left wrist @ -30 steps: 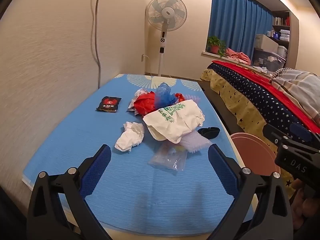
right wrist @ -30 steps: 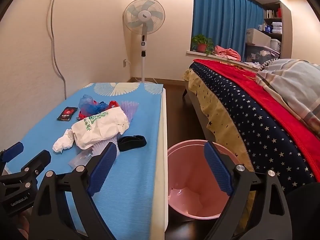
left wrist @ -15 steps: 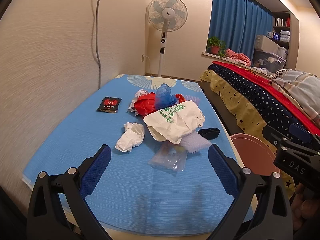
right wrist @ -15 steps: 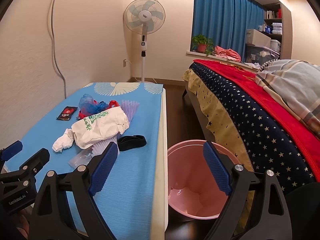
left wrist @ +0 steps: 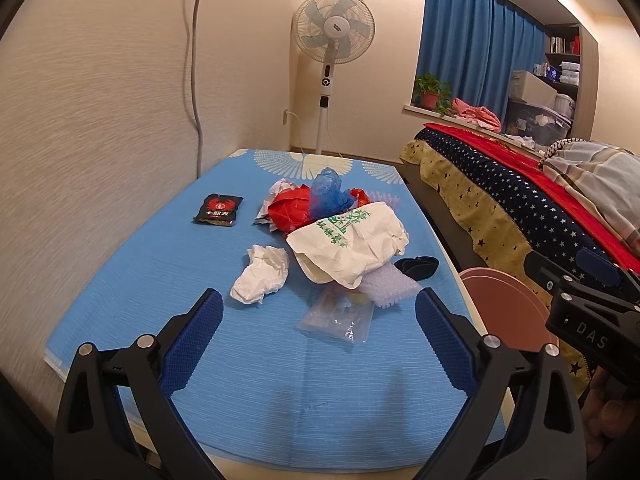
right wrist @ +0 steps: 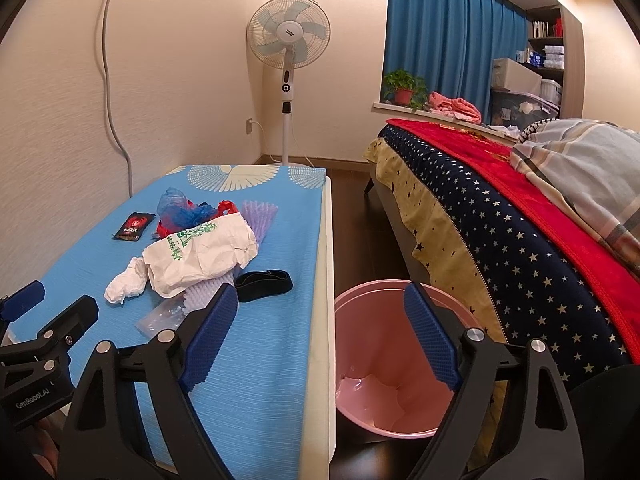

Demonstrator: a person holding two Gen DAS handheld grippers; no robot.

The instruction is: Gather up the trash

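On the blue mat [left wrist: 168, 264] covering the low table: one heap of trash, nothing in either tool. One bed [right wrist: 500, 208], one standing fan [right wrist: 288, 40], one pink bin [right wrist: 384, 344] on the floor between table and bed. Heap, counted: one white paper bag [left wrist: 352, 240] with green printed characters, one red bag [left wrist: 288, 208], one blue bag [left wrist: 328, 192], one crumpled tissue [left wrist: 262, 276], one clear wrapper [left wrist: 336, 316], one black band [left wrist: 418, 266], one black sachet [left wrist: 218, 210] set apart, red emblem, white characters. Right view alone shows the bin's inside; left view only its rim. Left gripper [left wrist: 318, 322] spread wide over the mat. Right gripper [right wrist: 320, 332] closing slightly, nothing between its jaws. Lettering: "DAS" on right tool in left view, "GenRobot.AI" on left tool in right view
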